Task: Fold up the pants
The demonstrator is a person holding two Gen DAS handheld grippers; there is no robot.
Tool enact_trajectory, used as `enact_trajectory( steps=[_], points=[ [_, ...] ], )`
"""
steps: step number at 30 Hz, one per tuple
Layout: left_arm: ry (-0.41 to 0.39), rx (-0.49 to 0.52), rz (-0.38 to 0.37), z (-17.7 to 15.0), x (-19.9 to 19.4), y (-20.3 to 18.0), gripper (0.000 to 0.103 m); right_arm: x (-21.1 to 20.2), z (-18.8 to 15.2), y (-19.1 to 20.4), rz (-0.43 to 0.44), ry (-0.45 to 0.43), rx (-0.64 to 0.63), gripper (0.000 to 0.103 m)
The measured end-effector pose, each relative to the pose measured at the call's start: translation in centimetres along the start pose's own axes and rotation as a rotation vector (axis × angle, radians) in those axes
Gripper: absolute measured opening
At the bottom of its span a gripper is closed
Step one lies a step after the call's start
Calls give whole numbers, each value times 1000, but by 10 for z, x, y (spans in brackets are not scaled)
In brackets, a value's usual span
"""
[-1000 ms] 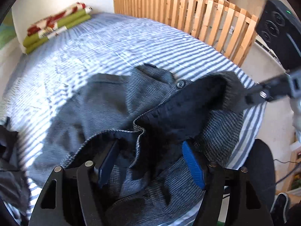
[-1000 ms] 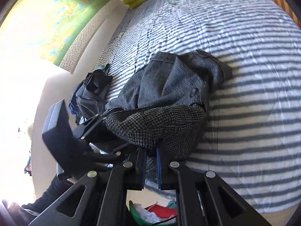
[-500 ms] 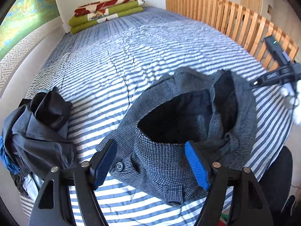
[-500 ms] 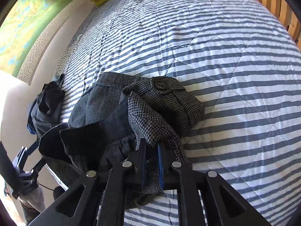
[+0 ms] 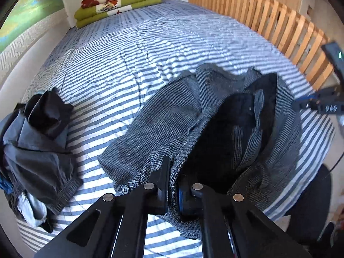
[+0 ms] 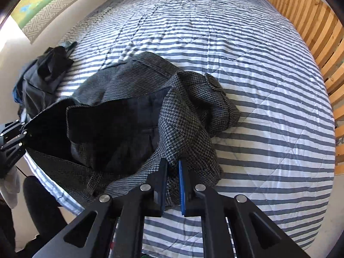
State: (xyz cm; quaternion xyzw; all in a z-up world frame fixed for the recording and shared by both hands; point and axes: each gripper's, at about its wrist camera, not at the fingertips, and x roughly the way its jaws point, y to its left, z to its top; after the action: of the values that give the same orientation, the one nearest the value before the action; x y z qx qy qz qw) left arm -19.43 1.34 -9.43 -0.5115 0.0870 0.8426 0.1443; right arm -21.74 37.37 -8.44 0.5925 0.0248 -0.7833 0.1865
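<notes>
Dark clothes pile (image 5: 36,146) is seen at bedspread's (image 5: 133,49) left edge. L gripper (image 5: 173,185) is clamped on the waistband of the grey pants (image 5: 163,118), bunched mid-bed near the front edge. R gripper (image 6: 173,178) is pinched on waistband's other side; wooden rail (image 6: 311,21) at far right.

The left tongs (image 5: 173,185), wide open a moment ago, have just closed on the waistband of the pants (image 5: 163,116), which now hangs stretched between both tongs.

One pair of grey checked pants (image 5: 163,116) lies on one striped bed (image 5: 133,49). One heap of dark clothes (image 5: 36,142), one stack of folded blankets (image 5: 120,2). Two claws: left claw (image 5: 173,185), right claw (image 6: 173,185).
</notes>
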Motion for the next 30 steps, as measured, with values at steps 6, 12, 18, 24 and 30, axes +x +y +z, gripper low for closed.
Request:
enact_trajectory(
  steps=[6, 12, 18, 24, 30],
  points=[
    [-108, -107, -11, 29, -58, 53, 5, -75, 9, -28, 238, -222, 89, 7],
    [5, -189, 32, 69, 18, 95, 9, -24, 55, -75, 213, -216, 326, 8],
    [98, -195, 61, 86, 82, 105, 40, 16, 83, -110, 69, -153, 443, 15],
    [27, -195, -8, 82, 57, 124, 64, -9, 96, -81, 0, -242, 249, 43],
    [38, -176, -5, 78, 44, 122, 74, 48, 121, -72, -9, -138, 244, 35]
  ],
)
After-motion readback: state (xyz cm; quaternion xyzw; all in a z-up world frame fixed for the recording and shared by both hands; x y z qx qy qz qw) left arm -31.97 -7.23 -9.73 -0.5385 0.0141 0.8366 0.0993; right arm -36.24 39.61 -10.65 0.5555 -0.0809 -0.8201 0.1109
